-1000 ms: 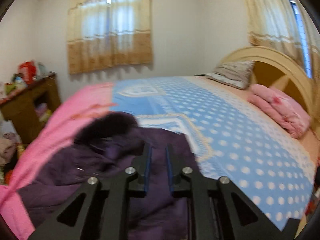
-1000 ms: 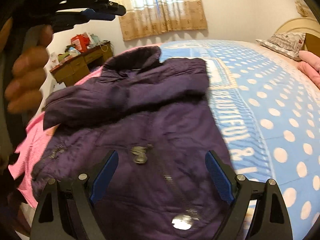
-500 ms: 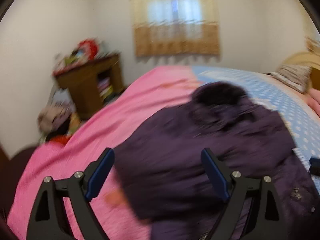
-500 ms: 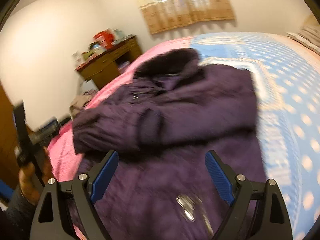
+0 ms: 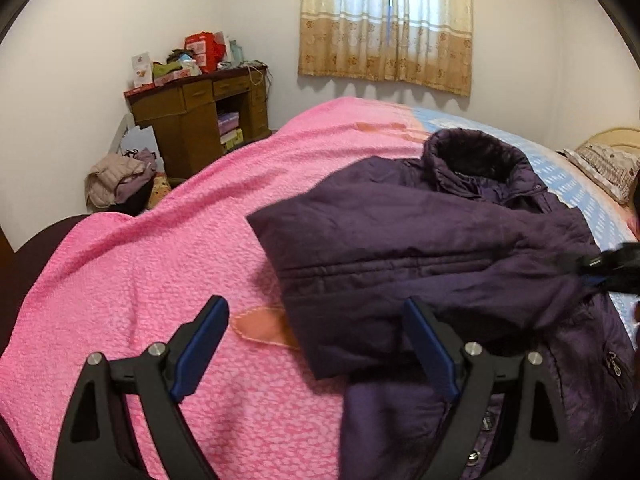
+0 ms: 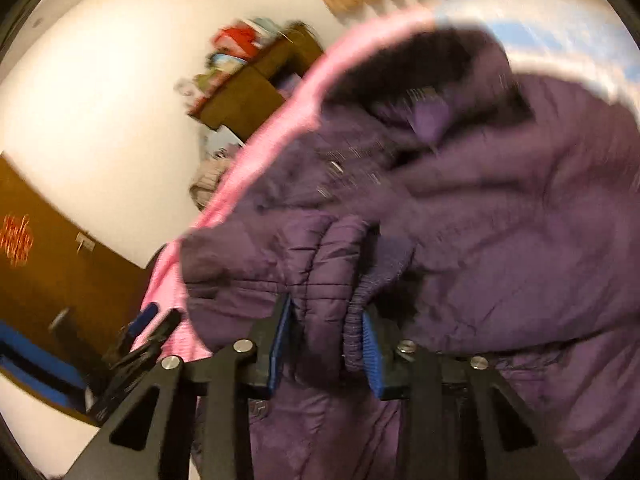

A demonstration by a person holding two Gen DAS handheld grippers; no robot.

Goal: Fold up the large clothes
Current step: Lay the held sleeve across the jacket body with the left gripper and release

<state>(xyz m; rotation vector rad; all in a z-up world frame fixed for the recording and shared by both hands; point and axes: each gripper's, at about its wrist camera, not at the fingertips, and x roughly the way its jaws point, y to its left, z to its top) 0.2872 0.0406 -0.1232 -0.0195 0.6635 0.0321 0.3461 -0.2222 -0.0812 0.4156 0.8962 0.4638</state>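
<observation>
Jacket point(image 5: 440, 248) sleeve bunches between closing right gripper point(image 6: 326, 344) jaws; left gripper point(image 5: 316, 352) jaws gape over pink blanket point(image 5: 160, 280).

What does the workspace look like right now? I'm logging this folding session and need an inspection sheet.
Surface: bed with pink cover, blue dotted sheet beyond.
Job's things: purple jacket lying on the bed, one sleeve folded across its front.
Clutter: clothes heap on the floor.
Grippers: left tool open, above the jacket's edge; right tool closing on the sleeve cuff.
Cables: nothing seen.
Surroundings: wooden desk piled with boxes, curtained window, pillow.
</observation>
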